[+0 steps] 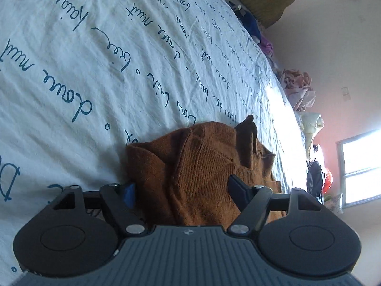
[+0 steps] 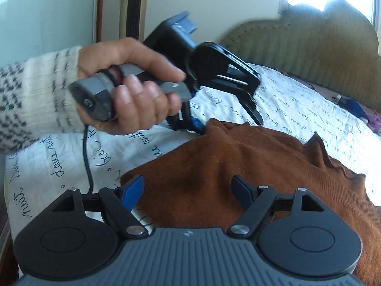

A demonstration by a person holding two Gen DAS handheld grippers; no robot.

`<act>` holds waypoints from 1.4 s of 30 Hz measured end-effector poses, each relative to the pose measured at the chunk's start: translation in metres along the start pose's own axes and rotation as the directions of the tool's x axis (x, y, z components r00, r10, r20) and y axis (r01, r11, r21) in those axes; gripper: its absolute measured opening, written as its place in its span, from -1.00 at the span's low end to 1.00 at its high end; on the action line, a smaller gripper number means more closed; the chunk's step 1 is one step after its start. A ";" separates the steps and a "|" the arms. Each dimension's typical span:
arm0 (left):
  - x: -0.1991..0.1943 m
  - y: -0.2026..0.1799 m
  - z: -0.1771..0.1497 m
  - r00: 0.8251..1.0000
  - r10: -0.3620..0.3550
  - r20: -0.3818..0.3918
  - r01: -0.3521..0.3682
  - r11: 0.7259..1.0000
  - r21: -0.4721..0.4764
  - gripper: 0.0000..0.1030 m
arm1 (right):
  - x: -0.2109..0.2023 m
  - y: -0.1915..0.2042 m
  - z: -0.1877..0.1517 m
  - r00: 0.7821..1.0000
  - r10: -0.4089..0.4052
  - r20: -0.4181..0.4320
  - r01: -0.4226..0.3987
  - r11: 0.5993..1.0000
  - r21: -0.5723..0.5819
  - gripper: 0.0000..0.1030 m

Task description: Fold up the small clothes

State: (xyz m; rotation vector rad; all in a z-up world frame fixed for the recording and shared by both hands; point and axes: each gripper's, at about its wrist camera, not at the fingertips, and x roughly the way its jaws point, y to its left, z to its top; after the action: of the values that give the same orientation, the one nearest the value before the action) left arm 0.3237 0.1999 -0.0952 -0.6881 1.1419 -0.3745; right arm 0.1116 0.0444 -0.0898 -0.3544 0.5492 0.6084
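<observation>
One brown knit garment (image 2: 250, 166) bunched, unfolded, mid-bed near the headboard-side edge | left gripper (image 2: 228, 121) jaws apart at its raised edge, grip unclear | right gripper (image 2: 188, 191) open over it | folding barely begun

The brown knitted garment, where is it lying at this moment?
The brown knitted garment lies crumpled on the white sheet with blue handwriting, directly ahead of both grippers in both wrist views.

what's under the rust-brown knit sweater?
The rust-brown knit sweater lies crumpled on a white bedsheet printed with teal handwriting, which shows all around it. Anything beneath its folds is covered, so I cannot tell.
</observation>
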 end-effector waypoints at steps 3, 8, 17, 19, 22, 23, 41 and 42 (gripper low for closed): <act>-0.002 -0.001 0.003 0.996 0.087 -0.024 -0.085 0.994 0.062 -0.49 | 0.008 0.021 -0.004 1.000 0.012 -0.010 -0.012 0.999 -0.038 0.55; -0.003 -0.003 0.001 0.992 0.123 -0.003 -0.122 0.986 0.117 -0.73 | 0.020 0.038 -0.012 0.999 -0.047 -0.007 0.046 0.990 -0.131 0.55; -0.006 -0.009 -0.004 0.992 0.117 0.047 -0.122 0.985 0.123 -0.80 | 0.010 -0.002 -0.019 0.998 0.010 0.057 -0.014 0.997 0.079 -0.86; -0.008 -0.008 -0.004 0.995 0.083 0.063 -0.090 0.990 0.113 -0.80 | 0.006 -0.006 -0.018 0.996 0.018 0.084 -0.028 0.992 0.125 -0.86; -0.016 -0.011 -0.005 0.996 0.008 0.091 -0.017 0.996 0.092 -0.81 | -0.009 -0.012 -0.014 0.992 0.009 0.127 -0.029 0.988 0.153 -0.87; -0.018 -0.014 -0.004 0.995 -0.001 0.096 -0.007 0.997 0.083 -0.81 | -0.016 -0.016 -0.013 0.990 0.006 0.141 -0.030 0.985 0.169 -0.87; 0.063 -0.148 -0.021 0.989 -0.143 0.035 0.139 0.985 0.101 -0.82 | -0.113 -0.146 -0.064 0.952 -0.139 0.273 -0.001 0.889 0.457 -0.87; 0.072 -0.157 -0.024 0.989 -0.146 0.025 0.143 0.984 0.103 -0.82 | -0.118 -0.154 -0.070 0.950 -0.152 0.274 0.005 0.881 0.472 -0.87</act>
State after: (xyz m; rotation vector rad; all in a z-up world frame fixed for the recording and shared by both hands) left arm 0.3404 0.0330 -0.0462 -0.6870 1.0381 -0.5389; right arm 0.1000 -0.1584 -0.0541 0.1757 0.3647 0.4209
